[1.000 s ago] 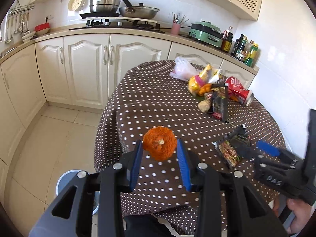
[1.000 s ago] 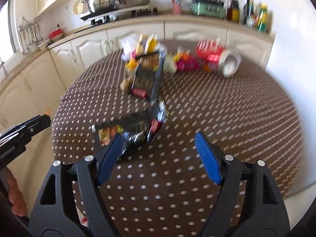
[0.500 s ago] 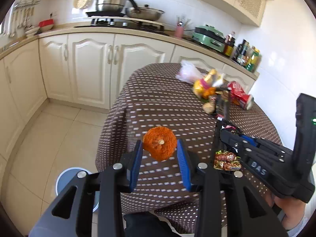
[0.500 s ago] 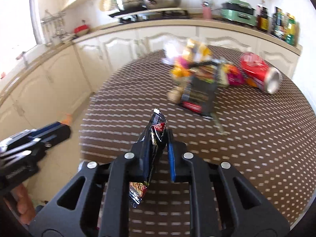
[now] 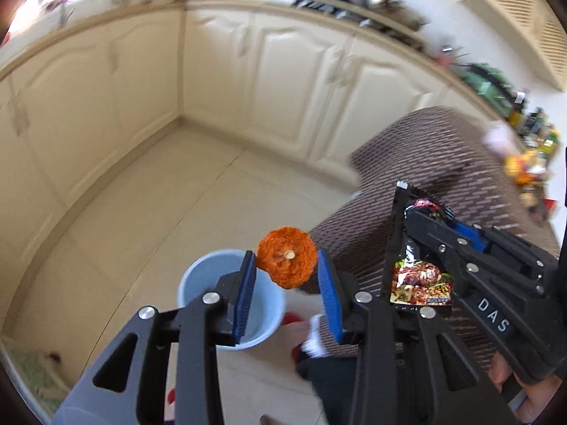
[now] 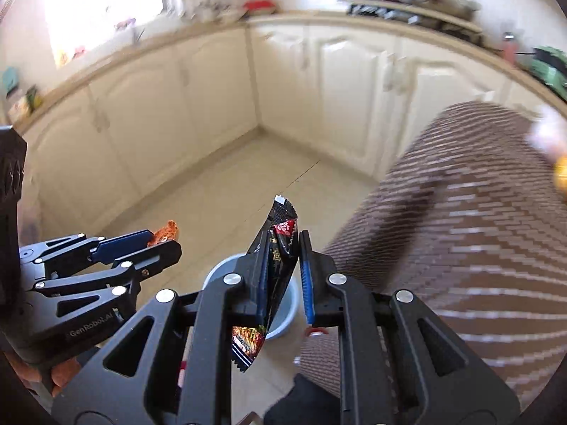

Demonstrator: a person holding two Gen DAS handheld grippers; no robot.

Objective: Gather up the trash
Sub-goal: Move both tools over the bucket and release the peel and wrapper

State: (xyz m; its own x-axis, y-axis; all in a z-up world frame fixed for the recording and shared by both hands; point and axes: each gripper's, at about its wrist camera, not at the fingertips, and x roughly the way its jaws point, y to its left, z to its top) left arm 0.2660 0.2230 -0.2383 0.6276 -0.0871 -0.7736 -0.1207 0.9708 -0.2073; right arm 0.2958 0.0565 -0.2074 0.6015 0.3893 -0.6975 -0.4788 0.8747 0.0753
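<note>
- Two handheld grippers: the left gripper [image 5: 286,276] and the right gripper [image 6: 282,248], both above the bin.
- One light-blue bin [image 5: 198,276] on the floor.
- One orange peel [image 5: 286,261].
- One black snack wrapper [image 6: 280,244].
- One brown-clothed table [image 5: 443,163] beside the bin.

Cream cabinet doors [image 5: 294,81] wrap the corner of the kitchen, a pale countertop [image 6: 319,21] running above them, its clutter too blurred to name. Bright window [image 6: 102,3] glaring at upper left. Beige tiled floor [image 5: 149,205] spreads below. A brown dotted tablecloth [image 6: 478,230] drapes off the round table on the right
</note>
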